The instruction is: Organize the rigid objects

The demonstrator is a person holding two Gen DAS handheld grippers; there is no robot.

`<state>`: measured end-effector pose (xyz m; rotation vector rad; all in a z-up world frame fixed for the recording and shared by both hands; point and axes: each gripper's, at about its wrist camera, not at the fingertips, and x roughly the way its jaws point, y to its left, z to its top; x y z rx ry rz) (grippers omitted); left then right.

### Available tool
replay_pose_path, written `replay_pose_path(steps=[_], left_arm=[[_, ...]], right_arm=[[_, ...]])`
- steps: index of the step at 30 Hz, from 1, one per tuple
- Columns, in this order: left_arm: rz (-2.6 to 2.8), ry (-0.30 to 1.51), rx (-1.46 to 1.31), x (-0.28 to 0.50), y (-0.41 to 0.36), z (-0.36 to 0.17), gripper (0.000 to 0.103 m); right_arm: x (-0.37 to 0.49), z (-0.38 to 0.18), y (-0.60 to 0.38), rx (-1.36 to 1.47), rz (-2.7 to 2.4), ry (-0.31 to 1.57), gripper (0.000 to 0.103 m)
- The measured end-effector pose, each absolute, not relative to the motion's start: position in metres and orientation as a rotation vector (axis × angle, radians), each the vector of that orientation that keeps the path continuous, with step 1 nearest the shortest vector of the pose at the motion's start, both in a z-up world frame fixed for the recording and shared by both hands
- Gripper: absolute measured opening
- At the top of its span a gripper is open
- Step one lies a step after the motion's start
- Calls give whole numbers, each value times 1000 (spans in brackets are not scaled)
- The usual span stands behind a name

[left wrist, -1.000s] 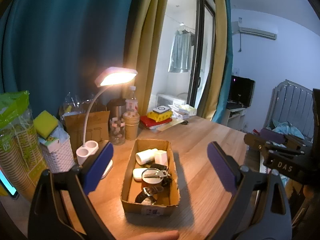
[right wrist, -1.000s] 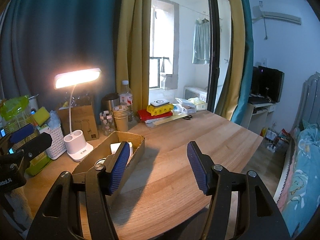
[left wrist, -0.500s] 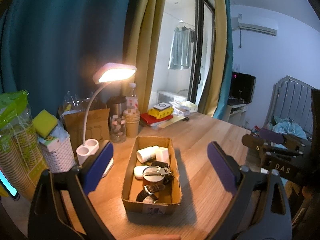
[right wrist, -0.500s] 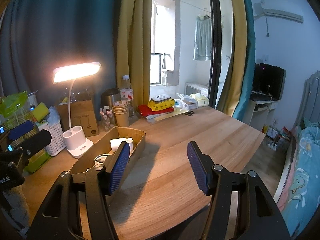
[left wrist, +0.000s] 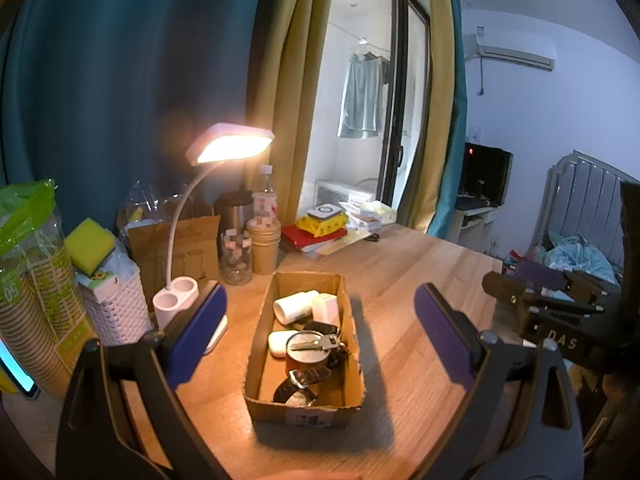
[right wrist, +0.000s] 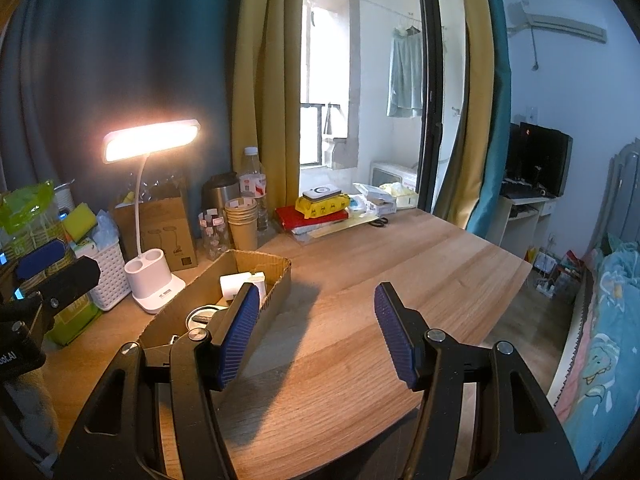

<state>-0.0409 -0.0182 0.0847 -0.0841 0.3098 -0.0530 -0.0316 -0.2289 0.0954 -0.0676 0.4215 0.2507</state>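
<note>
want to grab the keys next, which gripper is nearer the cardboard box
Left. The left gripper hangs open directly over the cardboard box; the right gripper hangs open beside it, over bare table.

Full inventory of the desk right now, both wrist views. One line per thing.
box: 1, brown cardboard, mid-desk, open top
white cylinder: 1, in box, far end
white block: 1, in box, beside cylinder
white case: 1, in box, left side
key: 1, silver, on a round tin in box
watch: 1, dark strap, box near end
lamp: 1, white, lit, left of box
paper cups: 1 stack, brown, behind box
basket: 1, white, far left
sponge: 1, yellow-green, atop basket
desk: 1, wood
left gripper: open, above box
right gripper: open, right of box
</note>
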Motion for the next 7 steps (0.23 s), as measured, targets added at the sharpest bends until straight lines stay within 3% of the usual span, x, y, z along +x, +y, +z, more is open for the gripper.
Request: replay_pose_path(steps=[7], left_arm=[[-51, 293, -88, -43, -17, 85, 96]], right_arm=[[-31, 94, -230, -67, 253, 423, 63]])
